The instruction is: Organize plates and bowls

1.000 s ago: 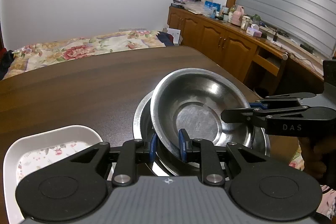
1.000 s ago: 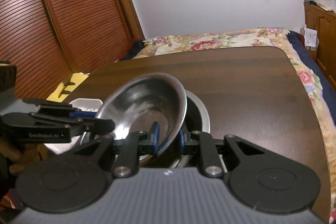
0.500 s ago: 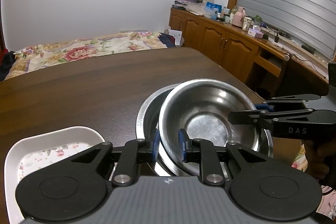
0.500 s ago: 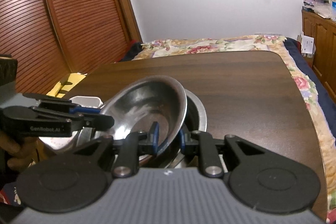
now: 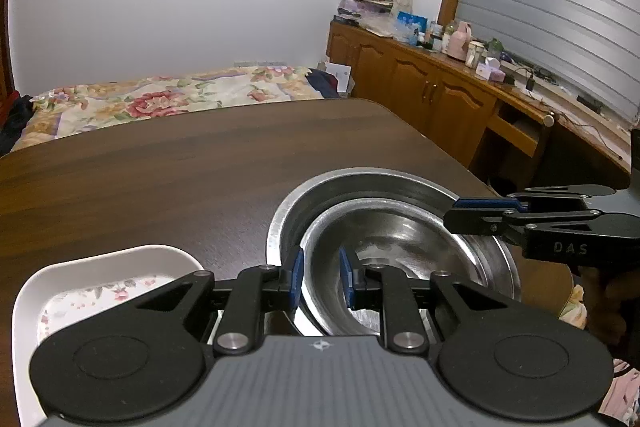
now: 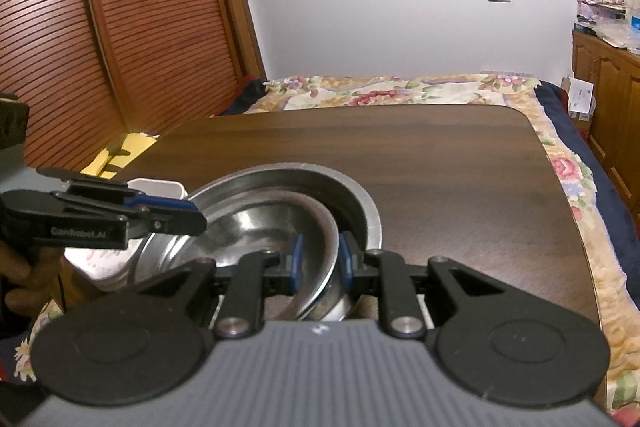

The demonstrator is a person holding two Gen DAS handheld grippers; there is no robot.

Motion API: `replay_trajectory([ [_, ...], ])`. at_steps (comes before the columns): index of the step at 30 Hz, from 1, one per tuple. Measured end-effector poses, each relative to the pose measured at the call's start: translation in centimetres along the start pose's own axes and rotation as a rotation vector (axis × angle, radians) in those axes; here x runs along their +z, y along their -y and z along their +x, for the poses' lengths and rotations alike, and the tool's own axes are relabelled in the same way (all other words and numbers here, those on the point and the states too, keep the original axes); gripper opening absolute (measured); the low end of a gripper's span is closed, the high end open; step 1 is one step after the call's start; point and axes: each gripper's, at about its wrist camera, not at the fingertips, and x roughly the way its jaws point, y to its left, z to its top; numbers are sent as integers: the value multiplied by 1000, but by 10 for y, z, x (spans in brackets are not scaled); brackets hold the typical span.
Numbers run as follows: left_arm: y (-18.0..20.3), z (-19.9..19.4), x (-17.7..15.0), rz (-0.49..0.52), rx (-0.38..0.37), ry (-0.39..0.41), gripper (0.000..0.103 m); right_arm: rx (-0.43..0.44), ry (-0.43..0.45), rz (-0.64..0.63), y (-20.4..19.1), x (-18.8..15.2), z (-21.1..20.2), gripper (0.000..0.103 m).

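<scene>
— Bowls first: where do they sit?

— Small steel bowl [image 5: 400, 247] lies nested inside the large steel bowl [image 5: 360, 183], which stands on the tabletop [image 5: 160, 179] near its right edge, close to the near corner. In the right wrist view the small bowl [image 6: 276, 223] sits toward the near side of the large one [image 6: 352, 195].

— And the left gripper [image 5: 321, 277]?

— Its blue pads [image 5: 297, 277] stand a narrow gap apart, one on each side of the small bowl's near-left rim. They straddle the rim; I cannot tell whether they touch it.

— The right gripper [image 6: 320, 263]?

— Same picture: pads [image 6: 297, 259] slightly parted astride the small bowl's right rim, with visible gaps. From the left wrist view it [image 5: 480, 211] reaches in over the bowls' right side.

— Anything else?

— A white floral plate [image 5: 100, 287] lies just left of the bowls, by the tabletop's near edge.
</scene>
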Motion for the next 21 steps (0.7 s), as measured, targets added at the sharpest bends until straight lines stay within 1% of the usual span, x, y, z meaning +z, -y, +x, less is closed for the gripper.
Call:
replay_trajectory([
  [5,2,-5,0,-16,11,12,23,-13,27,5,2,2,-5,22],
  [11,5,-22,4,-27,44,55,25,-54,70,-15,-2,0,-15,22],
  [13,4,-26,5,-32,56,67,32,-63,87,-17,-3,0,-19,22],
  [15,1,-30,6,-41,65,80,42,-73,102,-15,-3,-1,-23,22],
  [16,1,-32,6,-43,74,90,45,-77,109,-16,-3,-2,-24,22],
  [18,3,-35,3,-36,92,112,60,-85,121,-19,-3,-3,-27,23],
  [19,4,-36,2,-28,102,121,64,-90,128,-20,-4,-4,-28,27],
  [20,5,-35,0,-23,113,129,69,-93,134,-18,-3,-4,-28,35],
  [21,5,-35,-2,-22,121,134,70,-96,141,-17,-3,-4,-27,38],
])
